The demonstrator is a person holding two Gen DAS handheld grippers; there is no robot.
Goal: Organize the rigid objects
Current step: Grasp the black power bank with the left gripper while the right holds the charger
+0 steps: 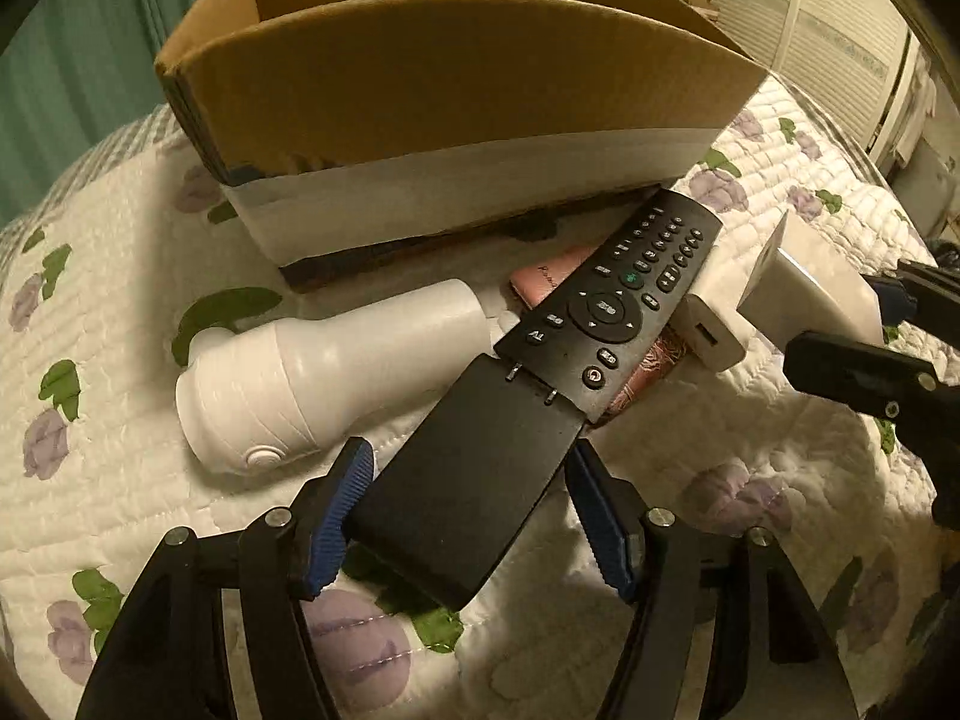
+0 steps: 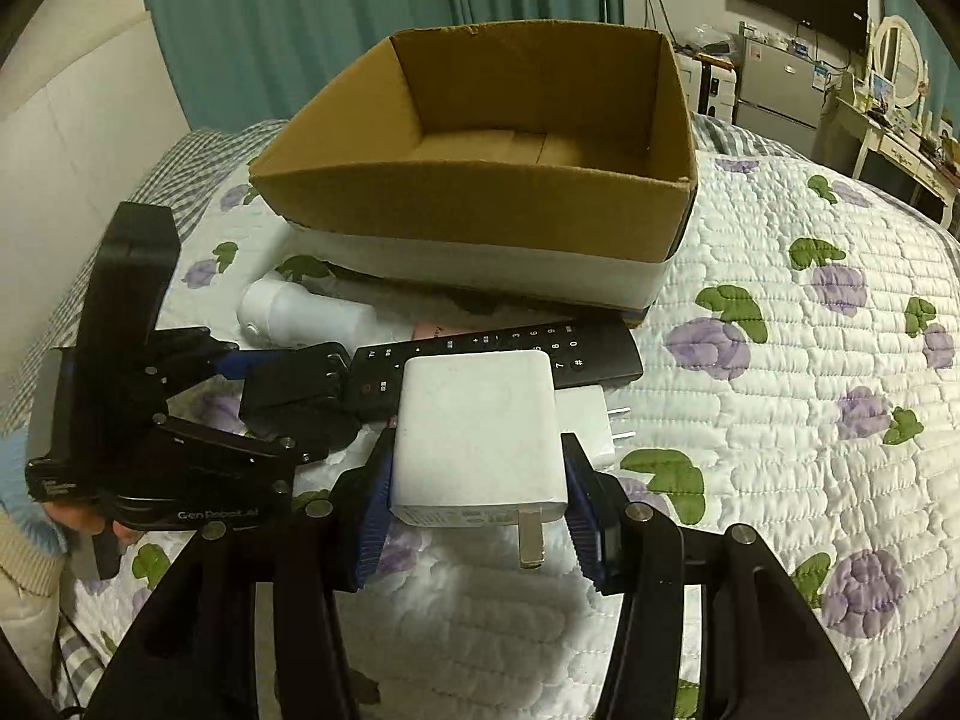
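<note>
Nothing has gone into the cardboard box (image 2: 480,204) yet, as far as I can see: in the right wrist view its brown floor in the upper middle of the frame looks bare, so I'd judge the sorting barely begun. The box sits on the flowered quilt (image 2: 780,396), and everything else lies in front of it.

The left gripper (image 1: 474,516), at the bottom of its own frame, has its blue pads pressed against the plain end of the black remote (image 1: 540,360); the grip looks closed on it. The right gripper (image 2: 480,516) is clamped on a white charger block (image 2: 480,426), prongs pointing down toward the lens.

Left to do, by my reckoning: those 2 held items, plus a white bottle (image 1: 312,378) lying on its side left of the remote, a smaller white plug adapter (image 1: 714,330) to its right, and a pink item (image 1: 552,282) half hidden under the remote.
</note>
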